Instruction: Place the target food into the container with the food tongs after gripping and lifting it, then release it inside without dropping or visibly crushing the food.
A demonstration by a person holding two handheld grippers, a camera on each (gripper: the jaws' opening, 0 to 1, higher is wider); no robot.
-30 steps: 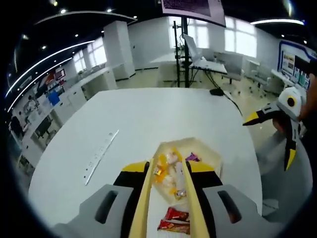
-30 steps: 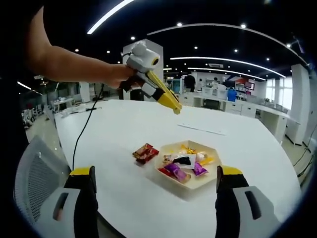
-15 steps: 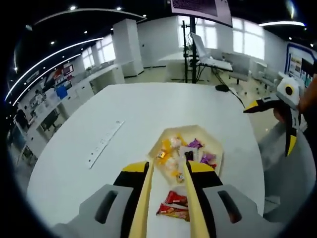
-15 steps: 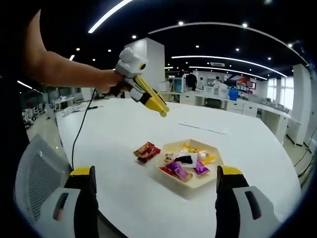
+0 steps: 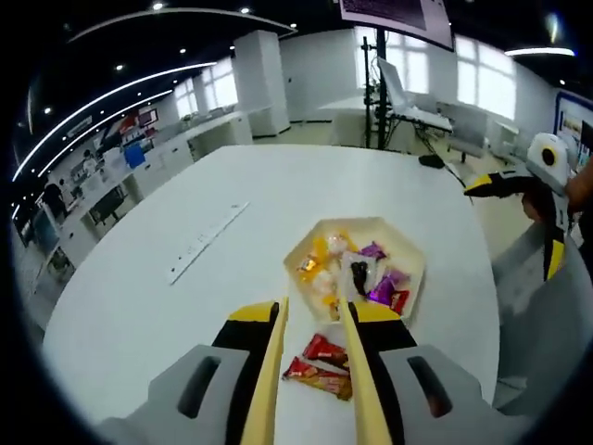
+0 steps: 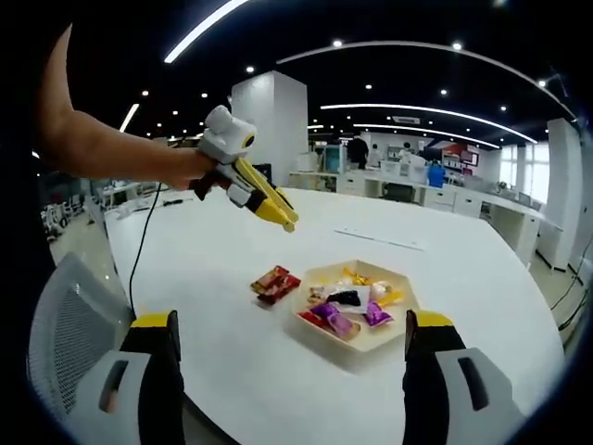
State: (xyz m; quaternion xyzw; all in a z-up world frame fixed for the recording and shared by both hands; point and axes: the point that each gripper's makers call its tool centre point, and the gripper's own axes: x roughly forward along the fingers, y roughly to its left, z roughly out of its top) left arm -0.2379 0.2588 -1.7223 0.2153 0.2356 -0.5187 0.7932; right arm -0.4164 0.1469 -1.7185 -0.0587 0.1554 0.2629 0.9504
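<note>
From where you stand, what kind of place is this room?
Probably an open-plan office or laboratory. A large white round table stands in a wide hall with long white benches behind it, curved strip lights overhead and a tall white column. A grey mesh office chair stands beside the table.

The red wrappers point(image 5: 322, 366) near the table's point(image 5: 185, 306) edge lie partly behind the tong blades. Their print is too small to read.

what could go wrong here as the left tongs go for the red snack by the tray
The red wrapped snack packets lie close beside the beige hexagonal tray, so the left gripper may nudge the tray. Two packets lie touching; closing might catch both or let one slip. The flat wrappers on the smooth white table could slide away.
</note>
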